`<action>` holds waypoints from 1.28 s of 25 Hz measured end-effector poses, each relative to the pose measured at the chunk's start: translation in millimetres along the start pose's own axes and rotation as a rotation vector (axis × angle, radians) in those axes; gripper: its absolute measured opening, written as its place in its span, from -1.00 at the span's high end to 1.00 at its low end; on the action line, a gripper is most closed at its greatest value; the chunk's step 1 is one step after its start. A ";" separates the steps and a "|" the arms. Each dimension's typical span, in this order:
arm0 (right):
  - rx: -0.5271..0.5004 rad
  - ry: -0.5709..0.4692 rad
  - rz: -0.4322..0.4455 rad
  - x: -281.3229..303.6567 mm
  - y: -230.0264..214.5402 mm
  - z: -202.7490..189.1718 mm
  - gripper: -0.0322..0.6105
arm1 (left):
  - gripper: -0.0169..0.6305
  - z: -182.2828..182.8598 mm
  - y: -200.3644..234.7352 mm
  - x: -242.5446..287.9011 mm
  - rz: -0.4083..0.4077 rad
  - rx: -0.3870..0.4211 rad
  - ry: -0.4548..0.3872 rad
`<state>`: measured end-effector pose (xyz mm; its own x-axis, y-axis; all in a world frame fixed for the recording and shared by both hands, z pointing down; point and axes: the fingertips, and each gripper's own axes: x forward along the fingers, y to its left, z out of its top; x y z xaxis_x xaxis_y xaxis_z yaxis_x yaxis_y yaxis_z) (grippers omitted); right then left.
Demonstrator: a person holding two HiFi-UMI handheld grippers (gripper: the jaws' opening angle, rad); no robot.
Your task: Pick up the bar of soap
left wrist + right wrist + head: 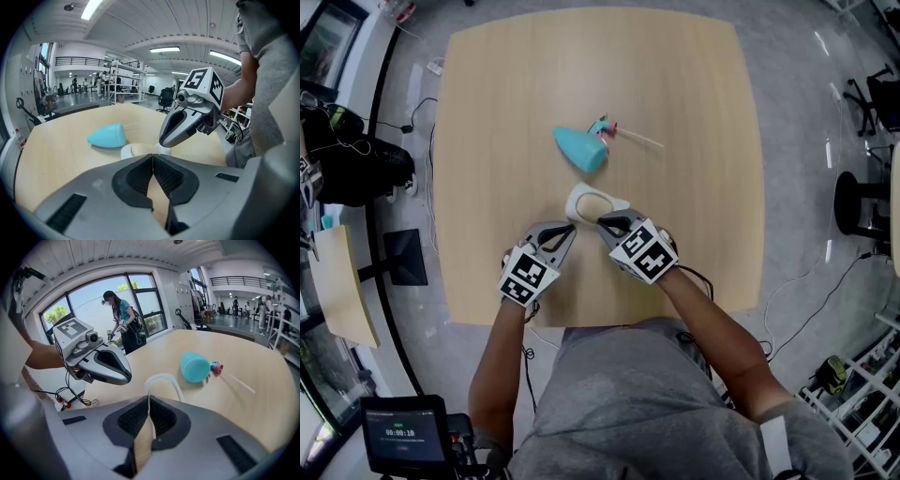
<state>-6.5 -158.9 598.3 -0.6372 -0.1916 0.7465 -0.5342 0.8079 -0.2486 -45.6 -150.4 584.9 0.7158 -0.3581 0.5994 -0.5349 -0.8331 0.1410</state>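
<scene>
A white oval soap dish (590, 202) lies near the table's middle, and its inside is pale beige. I cannot tell whether that is soap. My right gripper (606, 223) is shut on the dish's thin near rim (164, 379), which runs in between the pads (149, 401). My left gripper (568, 229) is shut with nothing in it, its tip just left of the dish (136, 150). In the left gripper view my own jaws (153, 157) meet in a line, and the right gripper (165, 139) rests on the dish beyond them.
A teal bulb-shaped thing (581, 148) with a pink nozzle and a thin clear stick lies beyond the dish. The wooden table (703, 112) ends close to my body. A black chair base (858, 204) and cables stand on the floor at the right.
</scene>
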 end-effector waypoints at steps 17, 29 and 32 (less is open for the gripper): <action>-0.022 -0.056 -0.050 2.7 -17.7 -4.5 0.87 | 0.93 -15.8 5.4 19.1 0.033 -0.006 0.047; -0.101 -0.033 -0.061 27.0 -24.0 -2.8 0.46 | 0.91 -11.6 14.9 39.0 0.082 0.041 0.060; -0.116 -0.026 -0.068 32.2 -26.0 -2.9 0.43 | 0.77 -9.8 17.1 42.0 0.086 0.037 0.048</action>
<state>-11.5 -184.4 630.6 -0.6169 -0.2610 0.7425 -0.5094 0.8516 -0.1239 -29.0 -175.5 620.2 0.6448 -0.4091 0.6456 -0.5757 -0.8156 0.0582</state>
